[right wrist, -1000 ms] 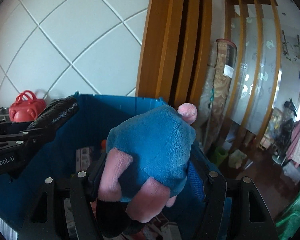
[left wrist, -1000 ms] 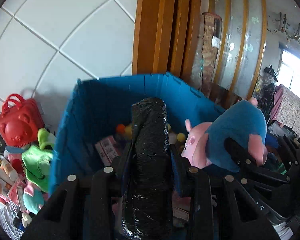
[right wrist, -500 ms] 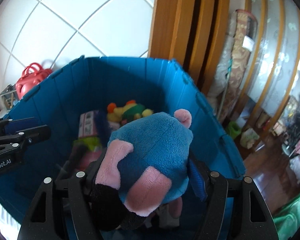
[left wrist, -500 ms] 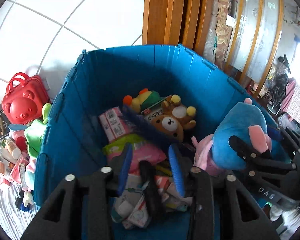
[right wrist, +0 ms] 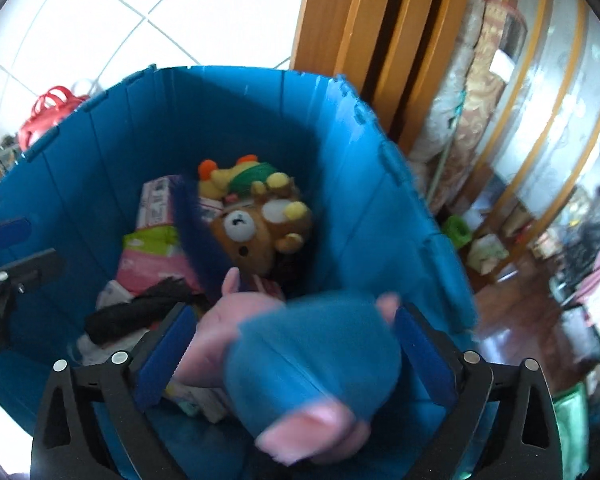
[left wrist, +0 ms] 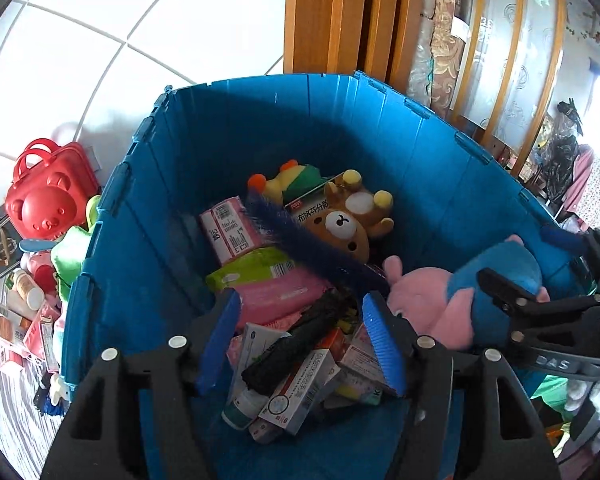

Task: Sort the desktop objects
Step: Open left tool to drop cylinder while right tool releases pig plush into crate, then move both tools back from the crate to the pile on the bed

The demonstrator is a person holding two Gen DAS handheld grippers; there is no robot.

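Inside the blue bin (left wrist: 204, 152), boxes, a bear plush (left wrist: 342, 226) and a black roll (left wrist: 296, 340) are lying; we are opening both claws, left claw (left wrist: 300, 344) empty, right claw (right wrist: 296, 360) around the blurred pig plush (right wrist: 300, 368).

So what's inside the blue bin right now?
In the blue bin: a brown bear, a pink pig toy, a black roll, small boxes. The pile covers whatever lies beneath.

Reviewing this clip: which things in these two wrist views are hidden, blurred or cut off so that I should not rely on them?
- Blue and pink plush pig: motion-blurred in the right wrist view; contact with the opening right gripper is unclear.
- Floor of the blue plastic crate: buried under boxes and toys.
- Black wrapped roll: its lower end is tucked under white medicine boxes, below the opening left gripper.
- Red bear-face case: crate rim hides most of it in the right wrist view.
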